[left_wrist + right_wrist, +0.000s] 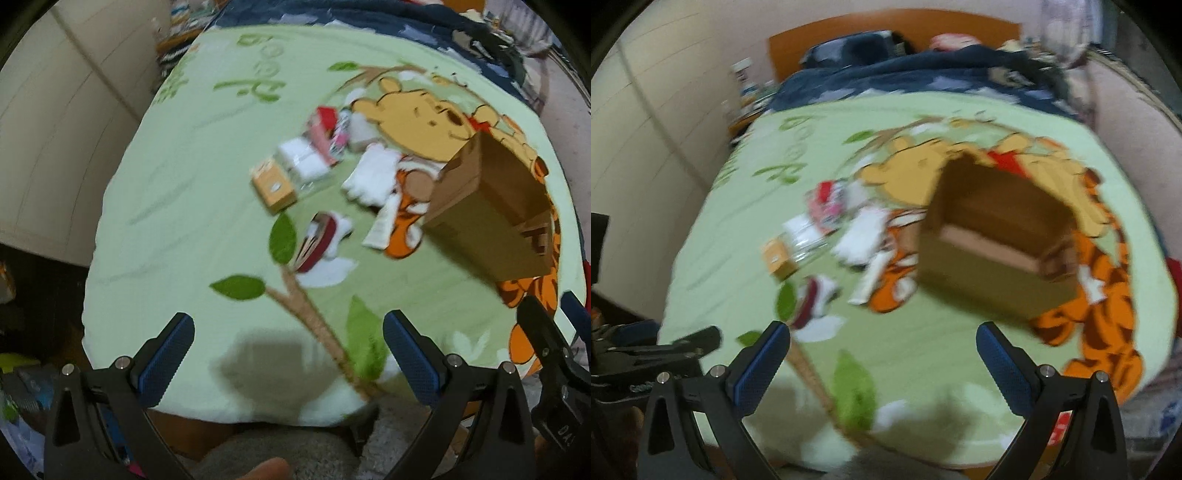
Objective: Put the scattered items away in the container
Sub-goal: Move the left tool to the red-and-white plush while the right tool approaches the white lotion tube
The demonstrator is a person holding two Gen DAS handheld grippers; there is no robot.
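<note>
Hovering over green cartoon blanket [177, 206]: left gripper [288, 332] spread wide, empty. Scattered items [317, 162] mid-blanket, left of open cardboard box [491, 206]. Right wrist view: right gripper [882, 339] likewise wide, empty; box ahead, items to its left, blurred.

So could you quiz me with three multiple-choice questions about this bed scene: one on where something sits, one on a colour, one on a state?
1. Where is the cardboard box relative to the scattered items?
A. To their right
B. To their left
C. On top of them

2. What colour is the blanket's background?
A. Pale green
B. Purple
C. Black

3. The left gripper and right gripper are:
A. Both shut on items
B. Both open, holding nothing
C. Both inside the box

Answers: 1 A, the items lie left of it. 2 A, green shows throughout. 3 B, their fingers stand wide apart.
</note>
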